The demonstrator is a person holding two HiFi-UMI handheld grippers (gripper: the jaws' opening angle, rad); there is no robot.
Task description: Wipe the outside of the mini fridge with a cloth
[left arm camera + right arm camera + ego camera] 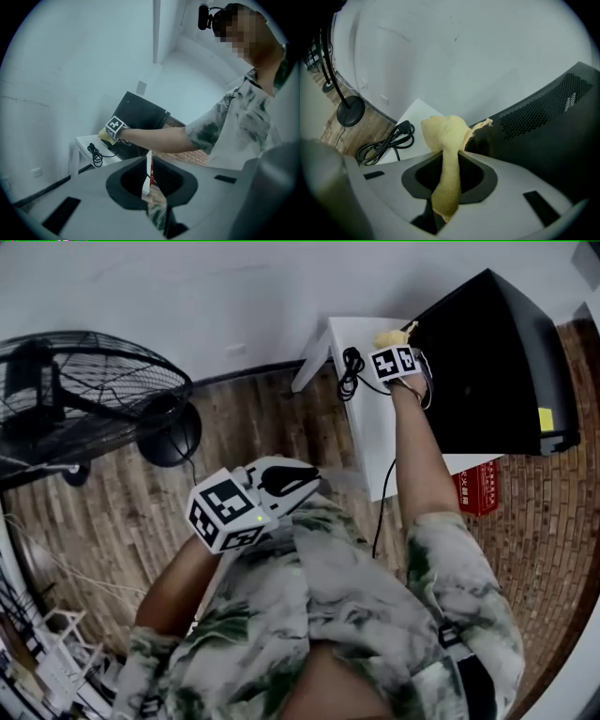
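Observation:
The black mini fridge (497,362) stands on a white table (370,427) by the wall. My right gripper (398,351) is at the fridge's left back corner, shut on a yellow cloth (392,337). In the right gripper view the cloth (443,129) runs up between the jaws and bunches against the fridge's dark vented panel (543,122). My left gripper (307,482) hangs by the person's torso, far from the fridge, shut with nothing in it. From the left gripper view, the fridge (140,110) and the right gripper (112,131) lie ahead.
A coiled black power cable (350,371) lies on the table left of the fridge. A large floor fan (84,399) stands at the left on the wood floor. A red box (478,486) sits under the table. A white rack (56,657) is at the lower left.

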